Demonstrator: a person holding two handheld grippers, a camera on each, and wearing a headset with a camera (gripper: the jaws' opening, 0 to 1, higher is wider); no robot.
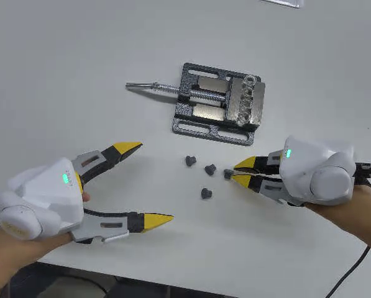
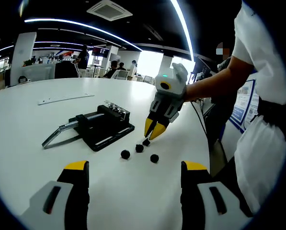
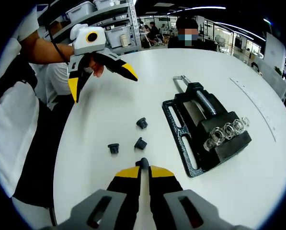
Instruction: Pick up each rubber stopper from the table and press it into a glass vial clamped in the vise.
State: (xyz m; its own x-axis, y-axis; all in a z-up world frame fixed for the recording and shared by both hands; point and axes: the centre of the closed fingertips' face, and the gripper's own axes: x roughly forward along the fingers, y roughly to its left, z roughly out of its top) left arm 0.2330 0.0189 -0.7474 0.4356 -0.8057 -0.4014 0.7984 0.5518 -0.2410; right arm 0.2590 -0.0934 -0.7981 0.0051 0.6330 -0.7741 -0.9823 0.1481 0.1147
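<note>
1. At the near left of the table, find the left gripper released, with jaws spread wide and nothing between them. Parked low and clear of the work, probably to leave room for the other hand.
2. Toward the middle, count three loose stoppers, lying apart from one another on the bare surface, just in front of the vise. Scattered rather than heaped, which should allow picking one at a time without nudging the rest.
3. Beyond those, see the vise lying flat, with its handle pointing left, away from the working hand. Look at its right end for a row of glass vials clamped upright between the jaw faces, mouths up and, as far as can be told, unplugged. Gripped that way presumably to resist tipping under a downward press and to spare either hand the job of steadying.
4. At the right, find the right gripper clenched on a fourth stopper, down at table level and just beside the loose ones. Check the right gripper view for the same pinch: stopper caught at the very tips. Held so far forward, most likely, to leave the plug end free for entering a vial mouth. Judged as the pick-up step, with lifting and carrying to the vials left to do.
</note>
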